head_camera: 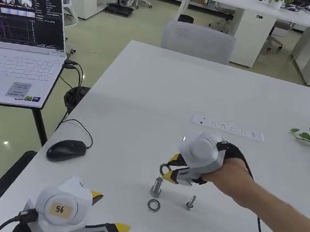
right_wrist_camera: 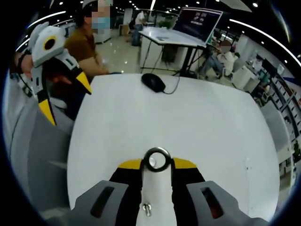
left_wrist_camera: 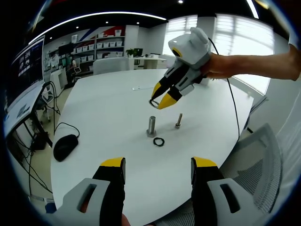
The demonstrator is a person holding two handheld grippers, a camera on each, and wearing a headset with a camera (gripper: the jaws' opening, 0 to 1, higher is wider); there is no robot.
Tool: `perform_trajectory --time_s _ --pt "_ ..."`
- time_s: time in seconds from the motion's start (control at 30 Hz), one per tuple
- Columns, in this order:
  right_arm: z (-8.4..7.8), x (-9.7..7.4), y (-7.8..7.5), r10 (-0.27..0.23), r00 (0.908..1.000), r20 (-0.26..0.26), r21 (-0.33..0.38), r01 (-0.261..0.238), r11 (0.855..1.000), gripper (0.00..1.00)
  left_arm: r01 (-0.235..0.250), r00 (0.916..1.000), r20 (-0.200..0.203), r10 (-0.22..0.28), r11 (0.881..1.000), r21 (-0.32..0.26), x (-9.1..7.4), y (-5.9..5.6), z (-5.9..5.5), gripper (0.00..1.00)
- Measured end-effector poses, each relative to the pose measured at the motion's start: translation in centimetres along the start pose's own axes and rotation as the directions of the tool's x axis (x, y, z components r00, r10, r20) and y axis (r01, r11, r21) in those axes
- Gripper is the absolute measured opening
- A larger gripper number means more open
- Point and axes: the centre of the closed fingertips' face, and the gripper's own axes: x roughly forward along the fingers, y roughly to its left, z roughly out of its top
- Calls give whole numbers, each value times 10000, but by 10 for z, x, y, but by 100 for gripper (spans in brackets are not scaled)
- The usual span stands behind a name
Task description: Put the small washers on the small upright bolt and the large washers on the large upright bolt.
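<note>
— two bolts stand upright on the white tabletop [head_camera: 146, 94], close to its near edge. the large steel hex bolt [head_camera: 156, 187] is on the side of the left edge, and the small steel hex bolt [head_camera: 190, 202] stands just beside it.

— yes, and your right gripper [head_camera: 167, 170] hangs right over the large one. its yellow-tipped jaws are clamped on the gripped silver metal washer [head_camera: 165, 169], which sits a little above the bolt's top and does not touch it.

— the left gripper view agrees: there is a clear gap between that ring and the bolt.

— you've also got the loose silver metal washer [head_camera: 153, 205] lying flat on the tabletop. it's just beside the large bolt's foot, on the near-edge side.

— your left gripper [head_camera: 109, 213] is by the near left corner, well apart from the bolts. its jaws are spread wide with nothing between them.

— elsewhere, the black computer mouse [head_camera: 66, 150] sits at the left edge. the long white power strip [head_camera: 227, 127] lies beyond the bolts, toward the right edge.
</note>
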Motion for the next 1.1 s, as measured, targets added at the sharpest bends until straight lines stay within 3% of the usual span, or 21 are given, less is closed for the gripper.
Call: perform_trajectory --time_s 0.27,1.1 --pt "-15 22 9 557 9957 -744 -116 -567 9983 23 -133 9999 28 134 9997 -190 -2 6 -2 56" --pt "-26 39 12 846 9871 -1358 -136 -872 9961 23 -225 9997 34 227 9991 -364 -3 8 -6 56"
